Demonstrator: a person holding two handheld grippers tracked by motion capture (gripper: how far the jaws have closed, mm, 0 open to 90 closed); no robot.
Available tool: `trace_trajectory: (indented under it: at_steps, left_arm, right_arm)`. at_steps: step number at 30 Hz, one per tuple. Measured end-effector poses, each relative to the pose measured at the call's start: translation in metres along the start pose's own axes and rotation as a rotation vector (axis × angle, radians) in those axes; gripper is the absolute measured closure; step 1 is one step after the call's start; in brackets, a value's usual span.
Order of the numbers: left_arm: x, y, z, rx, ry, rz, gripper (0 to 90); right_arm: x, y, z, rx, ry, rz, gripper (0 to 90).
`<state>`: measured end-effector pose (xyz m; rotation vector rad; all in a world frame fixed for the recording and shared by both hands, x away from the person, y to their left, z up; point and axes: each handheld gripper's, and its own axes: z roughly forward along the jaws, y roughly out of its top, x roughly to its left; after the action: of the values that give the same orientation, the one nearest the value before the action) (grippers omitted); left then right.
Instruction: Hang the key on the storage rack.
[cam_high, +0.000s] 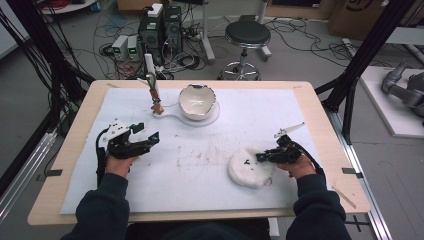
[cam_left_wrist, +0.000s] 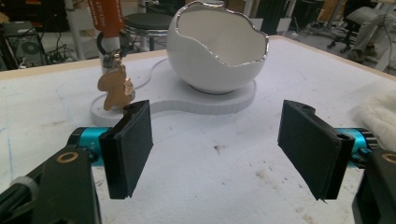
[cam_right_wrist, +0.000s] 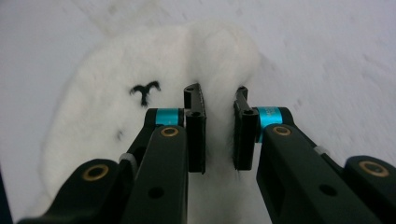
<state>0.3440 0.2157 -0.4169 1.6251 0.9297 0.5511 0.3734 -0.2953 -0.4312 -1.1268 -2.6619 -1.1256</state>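
Between the jaws of the right gripper (cam_right_wrist: 219, 100) a ridge of the white fluffy pad (cam_right_wrist: 116, 121) is pinched, the plush bunched up between the pads while the rest lies flat on the white table cover (cam_high: 210, 165) at the near right. That hold looks shallow: it may have caught only fur, so a lift could let the pad slip free or hang lopsided. Off to the left, the left gripper (cam_left_wrist: 215, 140) stands with jaws wide apart and empty, facing the eggshell-shaped bowl (cam_left_wrist: 217, 46) and the little gold figure (cam_left_wrist: 114, 88) on their white base (cam_left_wrist: 205, 100); a careless sweep could knock either.
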Motion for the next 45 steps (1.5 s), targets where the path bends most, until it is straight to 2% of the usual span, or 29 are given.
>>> trace_trajectory:
  at_steps: [1,2,4,7,8,9,12,14,15,16,17,21,24,25,26,28,30,31,33,35,36,37,38,39,40,41,43,44,45]
  left_arm:
    - [-0.001,0.000,0.000,0.000,-0.005,0.000,26.2]
    - [-0.002,0.000,0.001,0.000,-0.018,-0.003,26.2]
    - [-0.004,0.001,0.003,0.002,-0.040,-0.004,26.2]
    - [-0.011,0.002,0.007,0.009,-0.093,-0.015,26.8]
    - [-0.017,0.003,0.011,0.024,-0.138,-0.016,26.8]
    - [-0.017,0.003,0.011,0.024,-0.138,-0.016,26.9]
    - [-0.027,0.003,0.017,0.044,-0.194,-0.007,26.8]
    - [-0.034,0.003,0.022,0.060,-0.239,-0.003,26.6]
    - [-0.042,0.003,0.027,0.071,-0.289,-0.002,26.0]
    - [-0.047,0.003,0.030,0.076,-0.312,-0.005,25.4]
    - [-0.047,0.003,0.030,0.076,-0.312,-0.005,25.2]
    - [-0.066,0.001,0.043,0.107,-0.397,0.020,25.2]
    - [-0.081,-0.003,0.055,0.137,-0.444,0.037,28.2]
    - [-0.081,-0.003,0.055,0.137,-0.444,0.037,37.9]
    - [-0.084,-0.003,0.058,0.140,-0.446,0.042,37.9]
    - [-0.088,-0.004,0.062,0.152,-0.468,0.055,49.0]
    - [-0.092,-0.006,0.063,0.169,-0.479,0.100,64.5]
    - [-0.093,-0.007,0.062,0.181,-0.481,0.128,69.5]
    - [-0.092,-0.007,0.061,0.183,-0.492,0.152,75.7]
    - [-0.091,-0.006,0.060,0.163,-0.507,0.163,78.3]
    - [-0.091,-0.005,0.059,0.152,-0.515,0.168,78.3]
    - [-0.092,-0.005,0.058,0.139,-0.527,0.179,78.6]
    - [-0.093,-0.005,0.058,0.129,-0.537,0.192,79.1]
    - [-0.094,-0.005,0.057,0.121,-0.547,0.206,79.1]
    - [-0.095,-0.005,0.057,0.107,-0.558,0.219,79.3]
    - [-0.096,-0.005,0.056,0.099,-0.567,0.235,79.3]
    - [-0.096,-0.005,0.056,0.091,-0.572,0.247,79.5]
    - [-0.096,-0.004,0.055,0.090,-0.571,0.249,79.5]
    - [-0.095,-0.005,0.056,0.090,-0.573,0.245,79.4]
  right_arm:
    - [0.003,0.003,0.001,-0.040,0.016,-0.005,80.3]
    - [0.011,0.010,0.001,-0.126,0.032,-0.030,80.4]
    - [0.014,0.013,0.001,-0.146,0.030,-0.054,80.5]
    - [0.032,0.024,0.006,-0.217,-0.004,-0.118,80.4]
    - [0.039,0.030,0.008,-0.257,-0.011,-0.146,80.4]
    - [0.039,0.030,0.008,-0.257,-0.011,-0.146,80.4]
    - [0.047,0.036,0.011,-0.303,-0.003,-0.157,80.3]
    - [0.049,0.038,0.012,-0.327,0.003,-0.158,80.3]
    - [0.051,0.039,0.012,-0.342,0.010,-0.155,80.3]
    - [0.052,0.040,0.012,-0.360,0.012,-0.159,80.3]
    - [0.054,0.041,0.012,-0.378,0.014,-0.159,80.3]
    - [0.064,0.045,0.013,-0.417,0.020,-0.186,80.2]
    - [0.070,0.047,0.017,-0.412,0.037,-0.207,79.9]
    - [0.070,0.047,0.017,-0.412,0.037,-0.207,79.9]
    - [0.073,0.048,0.019,-0.404,0.042,-0.224,79.7]
    - [0.077,0.049,0.023,-0.371,0.049,-0.255,79.1]
    - [0.081,0.050,0.028,-0.345,0.070,-0.291,77.5]
    - [0.083,0.050,0.030,-0.330,0.076,-0.303,76.6]
    - [0.083,0.050,0.032,-0.308,0.087,-0.320,74.1]
    - [0.075,0.050,0.032,-0.292,0.141,-0.293,65.6]
    - [0.075,0.050,0.032,-0.292,0.141,-0.293,65.6]
    - [0.073,0.050,0.032,-0.289,0.160,-0.286,60.9]
    - [0.066,0.053,0.032,-0.286,0.194,-0.243,49.2]
    - [0.066,0.053,0.032,-0.286,0.194,-0.243,49.2]
    - [0.061,0.054,0.034,-0.295,0.222,-0.221,40.4]
    - [0.061,0.054,0.034,-0.295,0.222,-0.221,40.4]
    - [0.056,0.055,0.037,-0.304,0.265,-0.217,37.2]
    - [0.053,0.057,0.042,-0.297,0.329,-0.217,37.3]
    - [0.052,0.059,0.045,-0.282,0.359,-0.219,41.2]
